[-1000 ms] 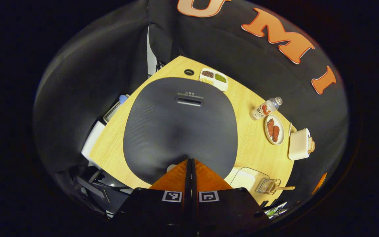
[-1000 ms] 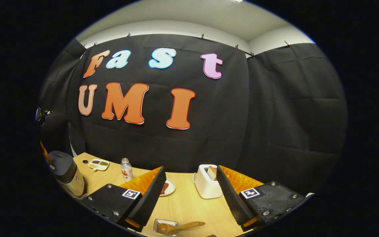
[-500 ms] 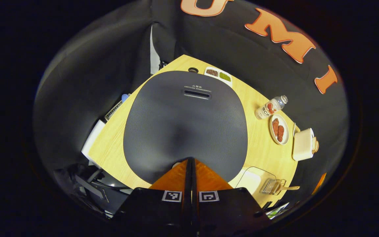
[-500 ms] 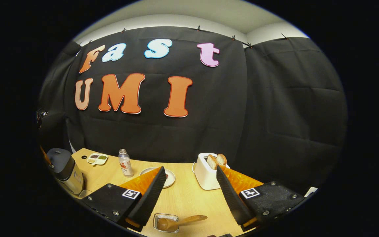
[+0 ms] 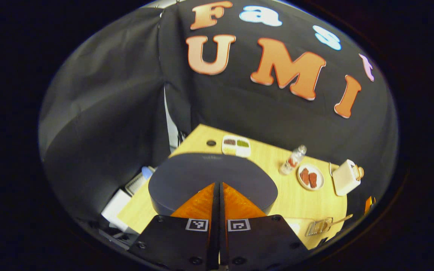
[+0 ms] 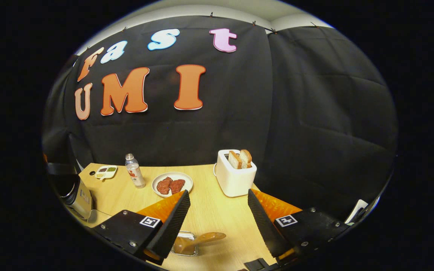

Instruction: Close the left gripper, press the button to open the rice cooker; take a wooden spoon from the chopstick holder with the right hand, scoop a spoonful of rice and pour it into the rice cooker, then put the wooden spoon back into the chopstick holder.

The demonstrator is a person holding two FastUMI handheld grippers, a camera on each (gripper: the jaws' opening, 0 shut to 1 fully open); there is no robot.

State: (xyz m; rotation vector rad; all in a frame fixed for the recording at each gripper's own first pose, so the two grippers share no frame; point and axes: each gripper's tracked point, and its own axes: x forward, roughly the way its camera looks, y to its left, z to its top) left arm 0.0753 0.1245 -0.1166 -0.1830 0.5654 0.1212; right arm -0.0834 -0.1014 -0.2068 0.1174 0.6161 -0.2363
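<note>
1. Rice cooker [image 5: 213, 180], dark lid, at the worktop's [image 6: 217, 214] left end, just ahead of the left gripper [image 5: 217, 188], whose jaws are pressed together with nothing between them.
2. Wooden spoon [image 6: 202, 239] lying in the chopstick holder [image 6: 187, 244], its handle sticking out sideways, just below the right gripper [image 6: 217, 205], jaws wide apart.
3. Toaster [image 6: 235, 177] holding two bread slices; plate [image 6: 171, 184] with two red pieces; bottle [image 6: 134, 176]; divided dish [image 6: 106, 172] of beans.
</note>
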